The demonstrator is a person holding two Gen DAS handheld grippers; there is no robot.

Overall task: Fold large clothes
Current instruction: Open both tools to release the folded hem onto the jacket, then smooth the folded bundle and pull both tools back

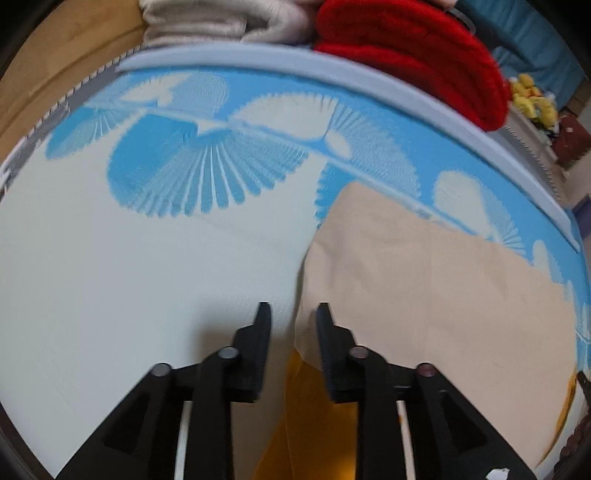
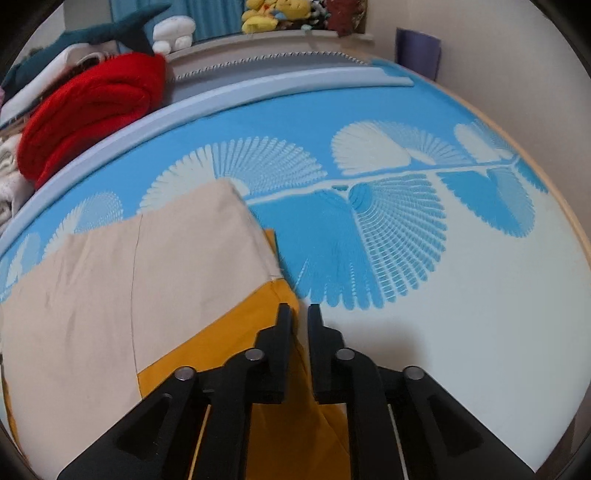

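Note:
A large garment, beige (image 1: 424, 280) with a mustard-yellow part (image 1: 306, 413), lies on the blue-and-white patterned bed cover (image 1: 110, 266). My left gripper (image 1: 293, 310) stands over the garment's left edge with a clear gap between its fingers; the cloth edge runs between them. In the right wrist view the beige part (image 2: 110, 280) lies to the left and the yellow part (image 2: 221, 332) runs under my right gripper (image 2: 299, 314), whose fingers are nearly together on the yellow edge at the garment's right side.
A folded red blanket (image 1: 413, 51) and a pale grey blanket (image 1: 221, 22) lie beyond the cover's far edge. Plush toys (image 2: 273, 14) and a shark plush (image 2: 110, 33) sit on the headboard ledge. A wall (image 2: 498, 66) stands to the right.

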